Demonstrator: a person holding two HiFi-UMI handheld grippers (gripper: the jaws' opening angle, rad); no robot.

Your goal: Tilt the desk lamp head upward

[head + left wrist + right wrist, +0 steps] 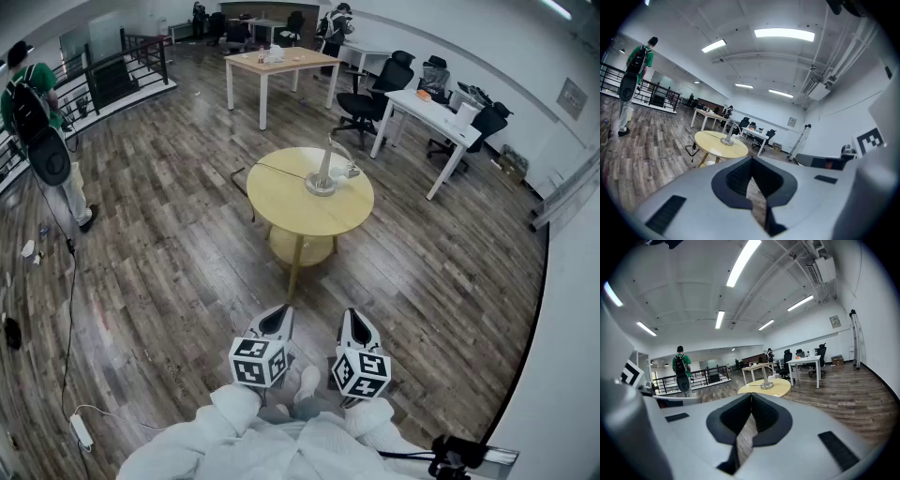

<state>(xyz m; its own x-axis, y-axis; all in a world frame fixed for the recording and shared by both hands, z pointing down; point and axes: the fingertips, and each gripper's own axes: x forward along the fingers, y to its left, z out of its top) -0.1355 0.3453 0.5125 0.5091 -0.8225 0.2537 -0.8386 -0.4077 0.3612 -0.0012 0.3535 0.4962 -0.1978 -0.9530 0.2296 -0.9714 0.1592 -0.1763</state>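
Head view: the left hand-held gripper [277, 321] and the right hand-held gripper [355, 325] hang side by side just above the person's white sleeves, tips pointing forward over the plank floor [187, 253]. Well ahead of both stands a round yellow surface [277, 212], and the desk lamp [324, 170] sits on its far half, stem upright on a round base. Only floor lies between the tips and that surface. Beyond it are black office chairs [368, 101], a white desk [429, 110] to the right and a wooden table [278, 64] further off. Far to the left of the left hand-held gripper stands a person in green [34, 124] with a backpack, beside a railing; a power strip [82, 430] lies on the floor at lower left.

Left gripper view: the jaws are clenched together on nothing, floor showing below their tips. The lamp [728, 136] stands ahead and to the left, well apart.

Right gripper view: the jaws are likewise clenched and empty. The lamp [766, 381] stands straight ahead just above the tips, well apart, with the person [682, 372] off to the left.
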